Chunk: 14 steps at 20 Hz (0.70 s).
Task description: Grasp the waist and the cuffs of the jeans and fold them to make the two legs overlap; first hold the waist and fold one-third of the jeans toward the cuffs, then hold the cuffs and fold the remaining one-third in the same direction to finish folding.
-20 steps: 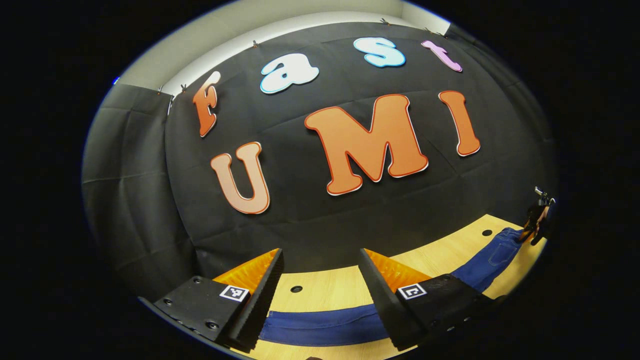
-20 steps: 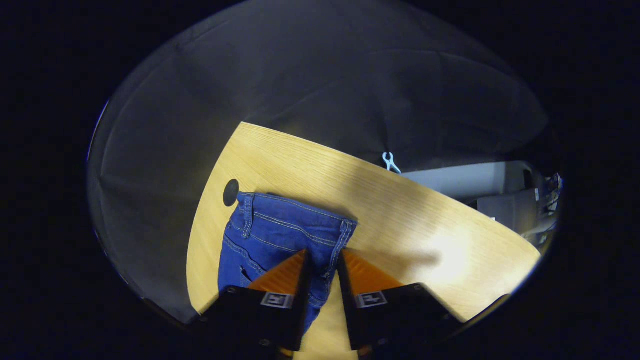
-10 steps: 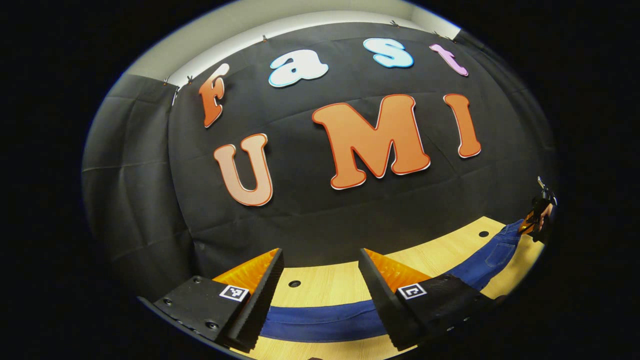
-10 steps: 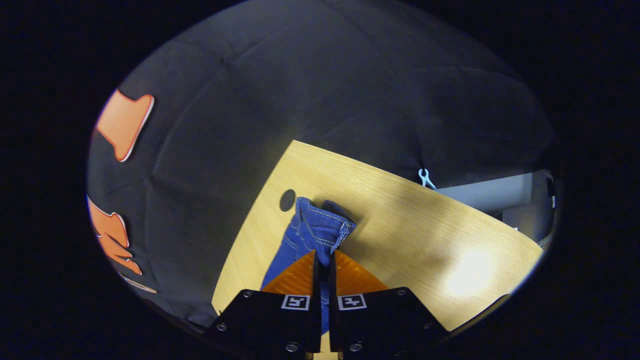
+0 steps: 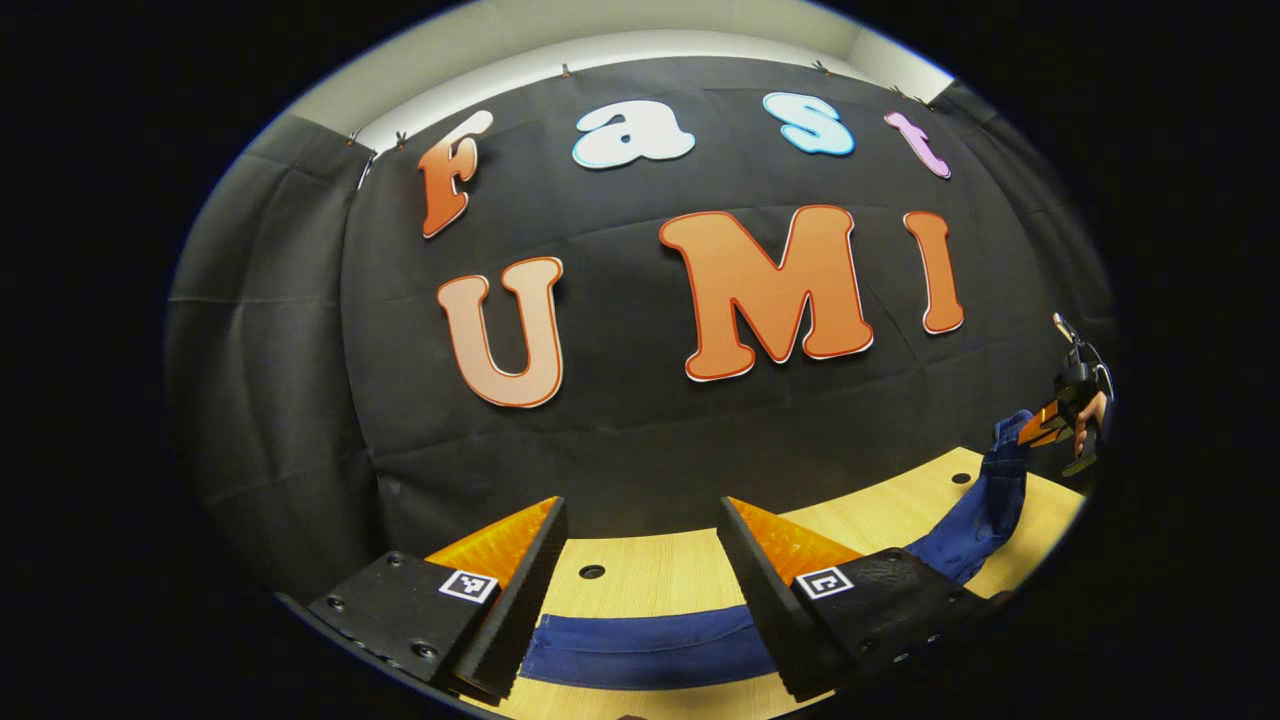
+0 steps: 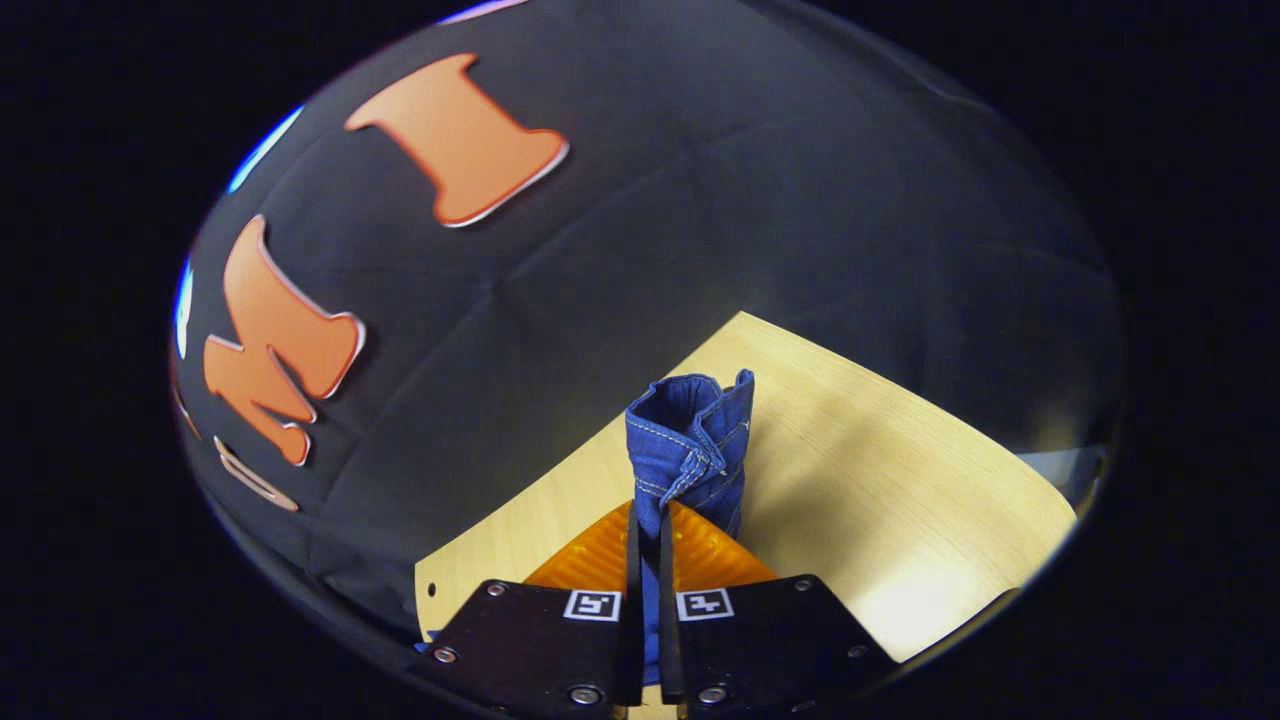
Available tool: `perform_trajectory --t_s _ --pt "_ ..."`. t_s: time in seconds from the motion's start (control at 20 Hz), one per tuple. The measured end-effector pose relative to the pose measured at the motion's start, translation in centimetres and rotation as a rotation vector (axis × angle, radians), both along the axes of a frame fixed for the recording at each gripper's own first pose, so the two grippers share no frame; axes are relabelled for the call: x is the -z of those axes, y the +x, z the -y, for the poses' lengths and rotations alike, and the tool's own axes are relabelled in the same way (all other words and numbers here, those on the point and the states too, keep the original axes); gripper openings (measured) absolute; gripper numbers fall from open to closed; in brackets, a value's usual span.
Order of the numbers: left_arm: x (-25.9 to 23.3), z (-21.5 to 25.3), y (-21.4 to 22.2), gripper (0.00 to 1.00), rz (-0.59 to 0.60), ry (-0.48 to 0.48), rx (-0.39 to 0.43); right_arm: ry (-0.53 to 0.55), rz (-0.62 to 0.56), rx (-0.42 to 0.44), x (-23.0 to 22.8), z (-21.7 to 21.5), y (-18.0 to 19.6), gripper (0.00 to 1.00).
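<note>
1. Our right tool (image 6: 648,560) has its orange ribbed fingers pinching the waist (image 6: 690,440) of the blue denim jeans (image 5: 640,645), bunched upright just ahead of the fingertips, above the pale wooden desk (image 6: 880,500).
2. Our left tool (image 5: 640,560) sits spread wide, gripping nothing.
3. A jeans leg lies flat on the desk, crossing beneath the spread fingers and running off toward the right tool.

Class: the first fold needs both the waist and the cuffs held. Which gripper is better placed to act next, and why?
The left gripper. Its fingers are open, straddling the leg of the jeans on the table, ready to close. The right gripper is shut on the raised waist.
</note>
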<state>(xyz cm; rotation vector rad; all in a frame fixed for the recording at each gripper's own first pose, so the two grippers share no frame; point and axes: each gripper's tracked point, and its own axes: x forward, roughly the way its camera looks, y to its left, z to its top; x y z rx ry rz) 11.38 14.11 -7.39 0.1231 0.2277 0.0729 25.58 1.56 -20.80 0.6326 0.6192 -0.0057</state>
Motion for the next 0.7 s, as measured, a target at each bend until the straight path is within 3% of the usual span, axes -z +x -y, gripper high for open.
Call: perform_trajectory --t_s 0.05,0.25,0.3,0.35,0.4,0.45,0.7 --pt "0.2 -0.8 -0.1 0.92 -0.001 -0.009 0.000 -0.015 0.029 -0.026 -1.4 -1.8 -0.6 0.06" --pt "1.6 -4.3 -0.5 0.93 -0.014 -0.039 -0.012 -0.080 0.077 -0.162 -4.3 -8.7 -3.5 0.06" --pt "1.9 -5.3 -0.5 0.96 -0.016 -0.041 -0.018 -0.099 0.087 -0.206 -4.4 -10.9 -4.0 0.06" --pt "2.3 -6.3 -0.6 0.93 -0.021 -0.048 -0.025 -0.114 0.092 -0.235 -4.8 -13.4 -4.6 0.06" --pt "2.8 -7.2 -0.9 0.96 -0.028 -0.059 -0.028 -0.126 0.083 -0.264 -4.6 -15.6 -4.7 0.06" --pt "3.3 -8.2 -1.1 0.93 -0.037 -0.065 -0.033 -0.127 0.072 -0.287 -4.3 -18.0 -4.7 0.06" --pt "6.9 -14.1 -2.8 0.93 -0.121 -0.094 -0.104 -0.137 0.004 -0.397 0.9 -26.5 -6.5 0.06"
